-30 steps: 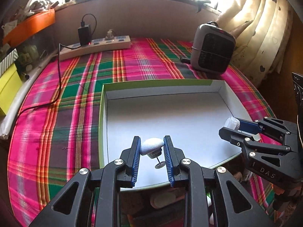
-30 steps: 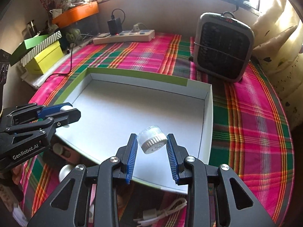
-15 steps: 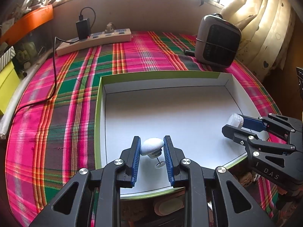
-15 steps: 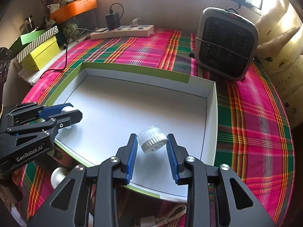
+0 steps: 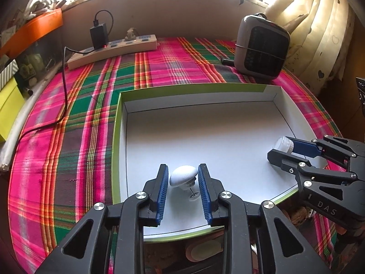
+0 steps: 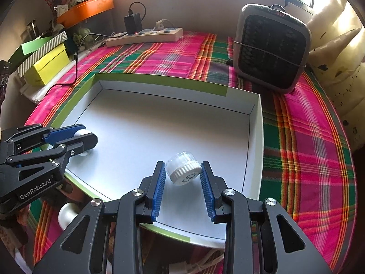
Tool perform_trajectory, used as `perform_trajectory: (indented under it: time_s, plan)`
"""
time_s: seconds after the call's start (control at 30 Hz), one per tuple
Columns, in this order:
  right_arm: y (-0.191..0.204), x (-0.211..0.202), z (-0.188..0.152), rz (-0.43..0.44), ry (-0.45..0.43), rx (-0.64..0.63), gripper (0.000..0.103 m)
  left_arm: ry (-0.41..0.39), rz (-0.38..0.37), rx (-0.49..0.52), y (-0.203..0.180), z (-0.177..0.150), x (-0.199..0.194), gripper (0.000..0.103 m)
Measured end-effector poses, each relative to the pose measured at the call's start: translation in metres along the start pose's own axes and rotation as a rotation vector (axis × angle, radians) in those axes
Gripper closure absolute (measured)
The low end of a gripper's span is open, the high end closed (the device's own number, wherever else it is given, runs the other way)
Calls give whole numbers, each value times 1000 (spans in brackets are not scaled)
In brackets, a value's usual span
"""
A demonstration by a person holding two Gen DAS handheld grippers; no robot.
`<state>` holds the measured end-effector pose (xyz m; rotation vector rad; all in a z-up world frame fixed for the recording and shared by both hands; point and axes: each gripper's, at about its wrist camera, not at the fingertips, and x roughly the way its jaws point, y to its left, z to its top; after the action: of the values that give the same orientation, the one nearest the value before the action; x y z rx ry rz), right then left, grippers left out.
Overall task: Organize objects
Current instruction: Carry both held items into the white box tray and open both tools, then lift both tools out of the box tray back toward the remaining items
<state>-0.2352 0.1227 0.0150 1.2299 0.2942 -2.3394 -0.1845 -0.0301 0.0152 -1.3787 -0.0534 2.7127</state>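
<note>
A shallow white box with a green rim lies on the plaid cloth. My left gripper hangs low over its near left part. Its jaws are opening around a white mushroom-shaped knob, and a thin gap shows beside the left pad. The knob's pin foot reaches down to the box floor. My right gripper is shut on a small clear jar with a white ribbed cap, just above the box's near right part. Each view shows the other gripper from the side: the right gripper and the left gripper.
A grey fan heater stands behind the box on the right. A power strip with a black charger and cable lies at the back left. Yellow and striped boxes sit at the left edge. A white ball and a cable lie below the box's near edge.
The left jaws have parted slightly around the white knob. The right gripper keeps the same hold on the jar. Both grippers sit a little farther over the box than at first.
</note>
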Motion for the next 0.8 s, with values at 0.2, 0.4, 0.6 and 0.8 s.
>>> perform_trajectory:
  time_s: [0.2, 0.4, 0.6, 0.8]
  plan:
    - [0, 0, 0, -6, -2, 1, 62, 2, 0, 15, -2, 0, -1, 71]
    - [0, -3, -1, -11, -7, 11, 58, 2, -2, 11, -2, 0, -4, 64]
    - [1, -12, -3, -16, -26, 19, 54, -22, 5, 12, 0, -4, -15, 63]
    - [5, -26, -7, -25, -55, 19, 53, -60, -4, 30, 1, -11, -31, 63]
